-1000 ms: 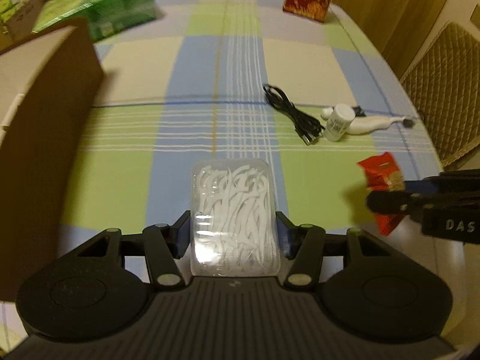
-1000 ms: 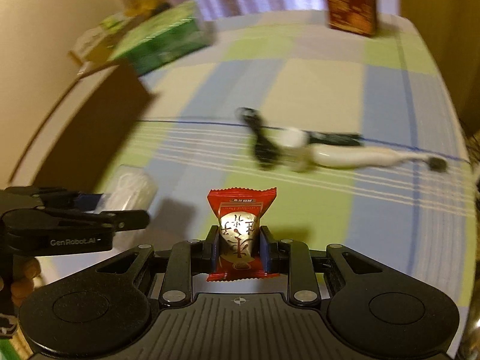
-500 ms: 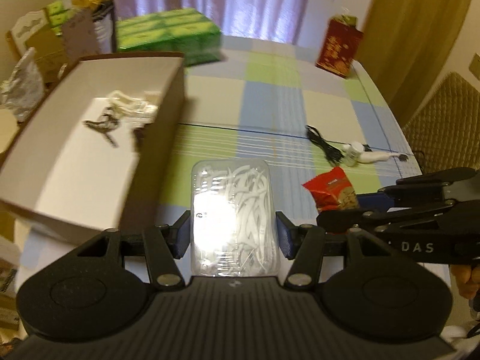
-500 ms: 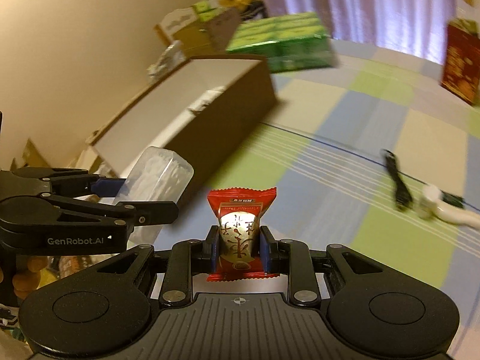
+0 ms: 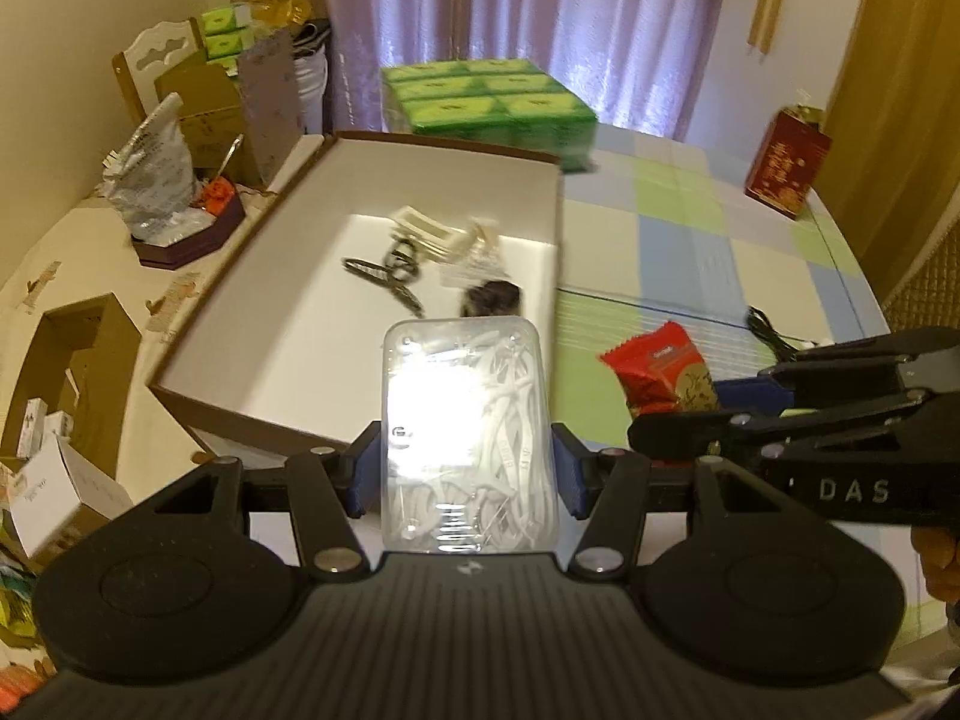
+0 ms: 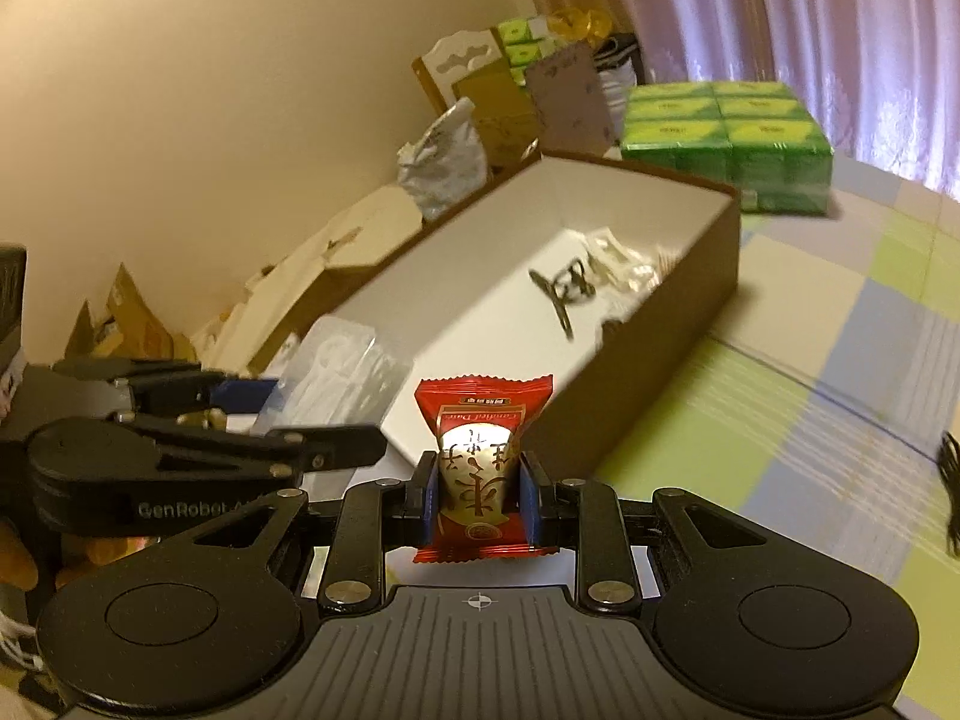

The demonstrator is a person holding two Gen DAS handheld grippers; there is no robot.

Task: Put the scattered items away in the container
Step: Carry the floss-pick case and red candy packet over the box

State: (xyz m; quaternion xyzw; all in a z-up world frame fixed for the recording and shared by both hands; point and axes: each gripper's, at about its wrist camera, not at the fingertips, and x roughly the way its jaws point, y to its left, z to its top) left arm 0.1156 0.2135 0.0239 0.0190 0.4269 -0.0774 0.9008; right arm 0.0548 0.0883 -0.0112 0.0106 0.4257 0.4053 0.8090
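My left gripper [image 5: 465, 468] is shut on a clear plastic box of white floss picks [image 5: 465, 438], held in the air near the front corner of the brown cardboard box [image 5: 252, 276]. Scissors [image 5: 384, 276], a white clip and a dark item lie on the box's white floor. My right gripper [image 6: 477, 501] is shut on a red and gold snack packet [image 6: 480, 468], held just in front of the box's near wall [image 6: 660, 354]. From the left wrist camera that packet [image 5: 660, 369] hangs to the right of the floss box.
A green pack of tissue boxes [image 5: 489, 102] stands behind the cardboard box. A red gift bag [image 5: 786, 165] stands at the table's far right. A black cable [image 6: 951, 480] lies on the checked tablecloth [image 5: 690, 228]. Clutter fills the side table [image 5: 78, 264] on the left.
Both grippers have lifted from the tablecloth and swung left toward the cardboard box with their loads. The box's inside has come into full view.
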